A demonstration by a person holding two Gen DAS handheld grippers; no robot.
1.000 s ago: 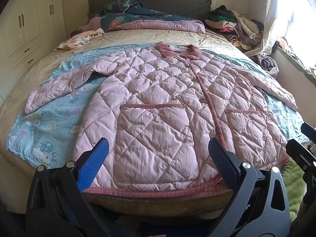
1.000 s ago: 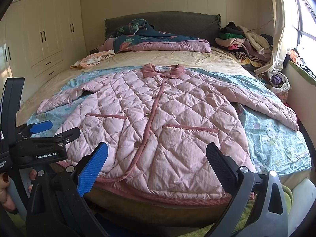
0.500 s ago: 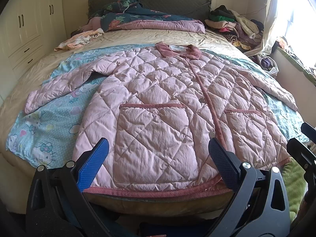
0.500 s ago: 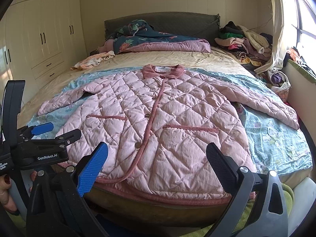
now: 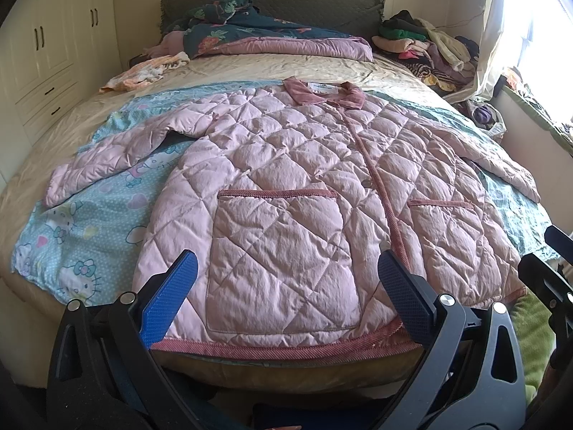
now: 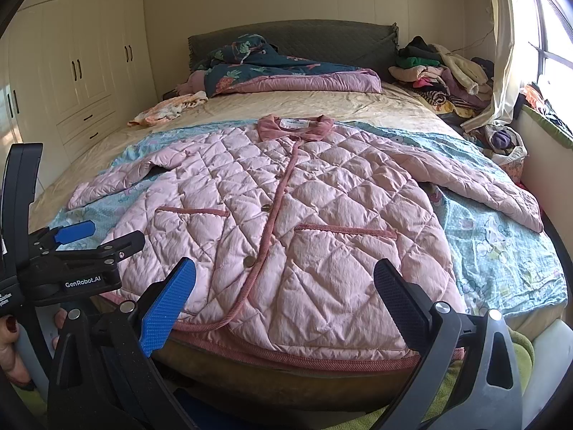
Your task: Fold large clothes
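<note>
The bed (image 5: 250,68) carried a Hello Kitty sheet (image 5: 82,236), and on it a pink quilted jacket (image 5: 286,186) lay flat, front up, sleeves out. Both grippers hung spread wide before its hem, holding nothing. Only the right wrist view showed the left gripper (image 6: 104,238) from the side; the left view caught just the right gripper's (image 6: 284,297) edge.

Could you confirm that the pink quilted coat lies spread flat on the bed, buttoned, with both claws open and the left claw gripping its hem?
Not quite: the left claw grips nothing. The left wrist view shows its jaws wide apart, hanging above the hem with no fabric between them. The rest holds: the coat lies flat and buttoned on the bed, and the right claw is open too.
</note>
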